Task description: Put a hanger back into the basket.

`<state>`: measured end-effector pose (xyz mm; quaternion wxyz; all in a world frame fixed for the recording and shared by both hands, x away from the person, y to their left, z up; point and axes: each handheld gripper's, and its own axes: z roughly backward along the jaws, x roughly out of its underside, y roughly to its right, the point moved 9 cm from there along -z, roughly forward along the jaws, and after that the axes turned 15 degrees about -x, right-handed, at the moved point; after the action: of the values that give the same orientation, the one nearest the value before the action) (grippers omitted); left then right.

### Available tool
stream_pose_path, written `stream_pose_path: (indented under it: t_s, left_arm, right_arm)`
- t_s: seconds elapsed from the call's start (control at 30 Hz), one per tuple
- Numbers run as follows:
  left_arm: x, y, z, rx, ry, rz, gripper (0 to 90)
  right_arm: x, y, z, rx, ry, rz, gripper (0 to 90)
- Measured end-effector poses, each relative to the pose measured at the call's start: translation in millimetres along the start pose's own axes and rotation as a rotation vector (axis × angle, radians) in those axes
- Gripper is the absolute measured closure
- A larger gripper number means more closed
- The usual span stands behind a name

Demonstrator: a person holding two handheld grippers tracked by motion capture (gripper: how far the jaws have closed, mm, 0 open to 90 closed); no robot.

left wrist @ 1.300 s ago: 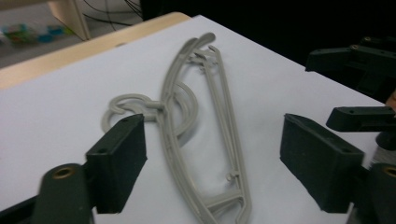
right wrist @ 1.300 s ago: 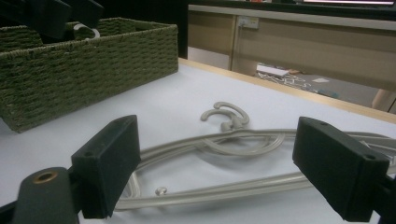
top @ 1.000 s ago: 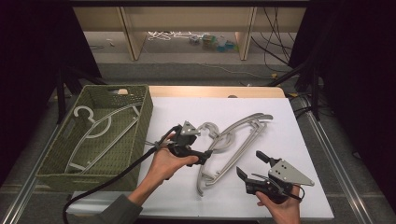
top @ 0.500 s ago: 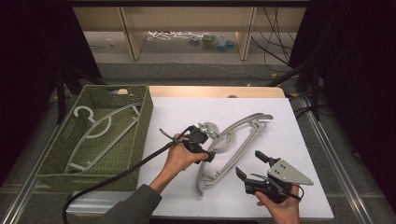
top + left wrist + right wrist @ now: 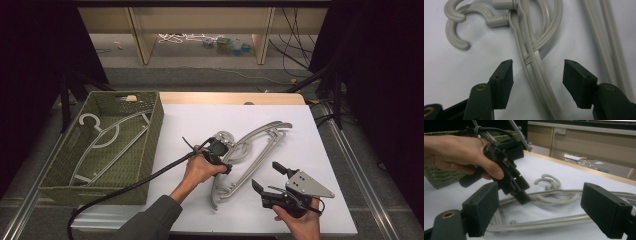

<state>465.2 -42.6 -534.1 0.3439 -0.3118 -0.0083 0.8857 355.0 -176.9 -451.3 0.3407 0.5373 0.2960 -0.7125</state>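
A table (image 5: 200, 117) with a white top carries everything. Right under the left gripper (image 5: 224, 154) lie grey plastic hangers (image 5: 260, 145), stacked and tangled, hooks beside its jaws. Well off to that gripper's left sits a green woven basket (image 5: 150, 150), touching the white sheet's edge.

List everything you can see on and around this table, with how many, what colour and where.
Hangers on table: two, grey, stacked mid-table on the white surface.
Hanger in basket: one, grey, lying inside.
Basket: one, green woven, left of the table.
Table: one, white top, wooden far edge.
Shelf unit: one, light wood, behind, cables on the floor beneath.
Left gripper: one, black, jaws open astride a hanger arm, just been closing.
Right gripper: one, black, grey plate, open, near edge.
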Motion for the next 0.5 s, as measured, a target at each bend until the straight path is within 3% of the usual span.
stream_pose_path:
  t_s: [0.07, 0.17, 0.3, 0.5]
  left_arm:
    - [-0.1, 0.3, -4.0, 0.015, -0.002, 0.026, 46.5]
    - [2.0, -3.3, -10.4, -0.003, -0.011, 0.024, 50.8]
    - [3.1, 1.9, -11.7, 0.038, -0.009, 0.029, 60.3]
    - [2.5, -0.8, -9.8, 0.032, -0.014, 0.036, 67.3]
  right_arm:
    - [-0.1, -0.5, -0.5, -0.003, 0.002, -0.002, 15.9]
    - [-0.5, -0.8, -0.6, -0.003, 0.003, 0.0, 15.9]
    - [0.4, -0.1, -0.1, 0.004, -0.006, 0.001, 15.9]
    - [0.0, -1.1, -0.3, -0.005, -0.006, 0.002, 16.0]
